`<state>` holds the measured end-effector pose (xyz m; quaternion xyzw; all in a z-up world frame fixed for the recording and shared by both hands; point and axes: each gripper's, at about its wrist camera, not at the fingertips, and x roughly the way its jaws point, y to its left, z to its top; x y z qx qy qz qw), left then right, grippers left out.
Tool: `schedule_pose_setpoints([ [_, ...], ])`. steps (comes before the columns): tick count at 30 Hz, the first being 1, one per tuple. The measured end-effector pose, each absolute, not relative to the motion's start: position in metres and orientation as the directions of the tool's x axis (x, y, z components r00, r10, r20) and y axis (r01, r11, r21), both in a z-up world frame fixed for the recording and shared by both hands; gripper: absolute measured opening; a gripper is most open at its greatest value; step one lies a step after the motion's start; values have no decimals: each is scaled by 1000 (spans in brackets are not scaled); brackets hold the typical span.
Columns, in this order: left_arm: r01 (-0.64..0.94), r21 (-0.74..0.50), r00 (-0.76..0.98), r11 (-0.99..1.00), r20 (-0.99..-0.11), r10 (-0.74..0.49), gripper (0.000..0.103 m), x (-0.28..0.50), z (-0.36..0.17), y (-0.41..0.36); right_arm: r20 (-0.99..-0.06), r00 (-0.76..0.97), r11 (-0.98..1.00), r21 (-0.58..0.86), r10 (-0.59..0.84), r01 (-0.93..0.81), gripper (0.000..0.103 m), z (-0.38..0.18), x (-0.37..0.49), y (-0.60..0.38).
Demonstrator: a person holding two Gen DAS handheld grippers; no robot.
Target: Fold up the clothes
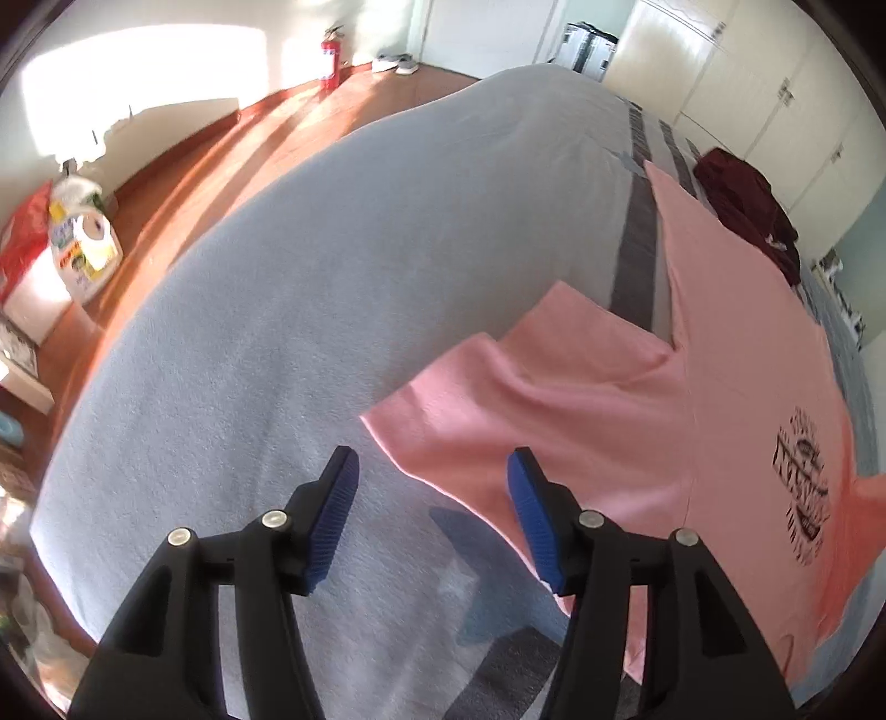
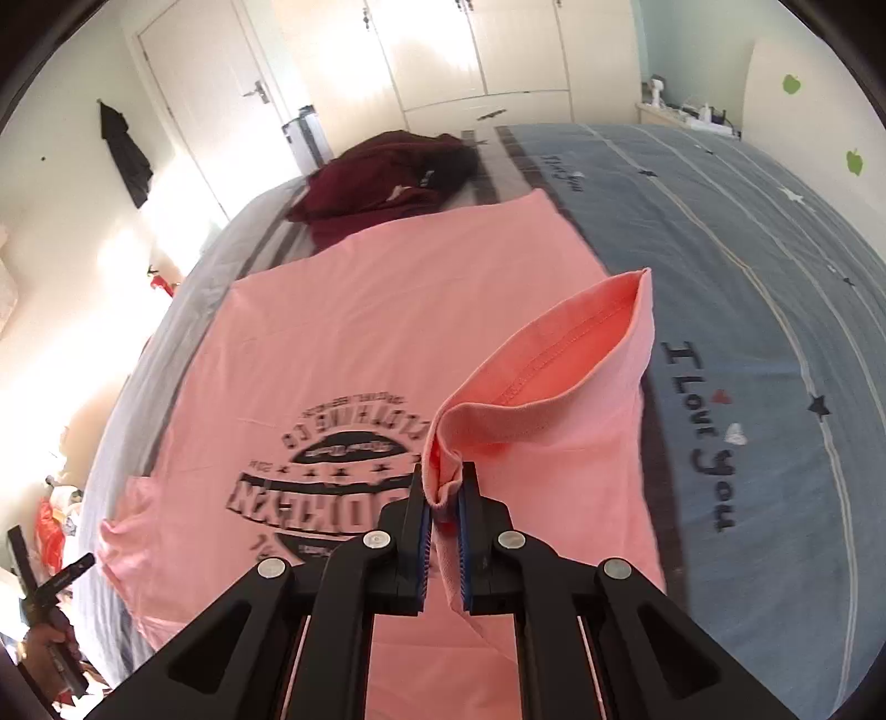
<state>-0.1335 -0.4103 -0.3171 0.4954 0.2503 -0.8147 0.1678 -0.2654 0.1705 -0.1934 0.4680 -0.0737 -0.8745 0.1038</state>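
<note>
Pink cotton, bunched and clamped between the blue pads of the right gripper (image 2: 444, 487): a sleeve (image 2: 559, 360) of the pink T-shirt (image 2: 343, 327), pulled up off the bed (image 2: 775, 310) with its stitched cuff gaping toward the camera. Lifted clear of the shirt's body, just right of the black printed emblem (image 2: 326, 471) on the chest. Rest of the shirt spread flat, front up, across the bed's blue striped cover lettered "I Love You". Beyond the shirt's far hem, a heap of maroon clothing (image 2: 382, 177) near the bed's far end, before the white wardrobe doors (image 2: 470, 50).

Over at the shirt's other sleeve (image 1: 554, 376), the left gripper (image 1: 434, 487) hanging with jaws parted and nothing between the pads. One blue pad above bare grey blanket (image 1: 277, 288), the other above the sleeve's edge; contact with the cloth impossible to tell. Sleeve lying loose and rumpled on the blanket. Past the bed's edge, sunlit wooden floor (image 1: 221, 149), a red fire extinguisher (image 1: 330, 55) against the wall and a pack of paper rolls (image 1: 83, 243).
</note>
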Motion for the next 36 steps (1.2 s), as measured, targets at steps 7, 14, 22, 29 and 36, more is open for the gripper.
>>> schedule_pose_setpoints([
  [7, 398, -293, -468, -869, -880, 83, 55, -138, -337, -432, -790, -495, -932, 287, -361, 222, 6, -193, -239, 24],
  [14, 399, -356, -498, -845, -858, 126, 2, -133, -342, -448, -811, -356, -869, 336, -463, 364, 6, -217, -222, -92],
  [22, 385, -371, -516, -845, -846, 137, 1, -109, -329, -457, -822, -261, -826, 374, -506, 422, 6, -244, -220, -148],
  [29, 495, -270, -469, -826, -883, 8, 8, -108, -329, -462, -845, -201, -821, 380, -496, 427, 6, -268, -224, -161],
  [36, 416, -321, -562, -851, -826, 37, 18, -117, -287, -427, -839, -126, -780, 423, -529, 460, 23, -283, -221, -154],
])
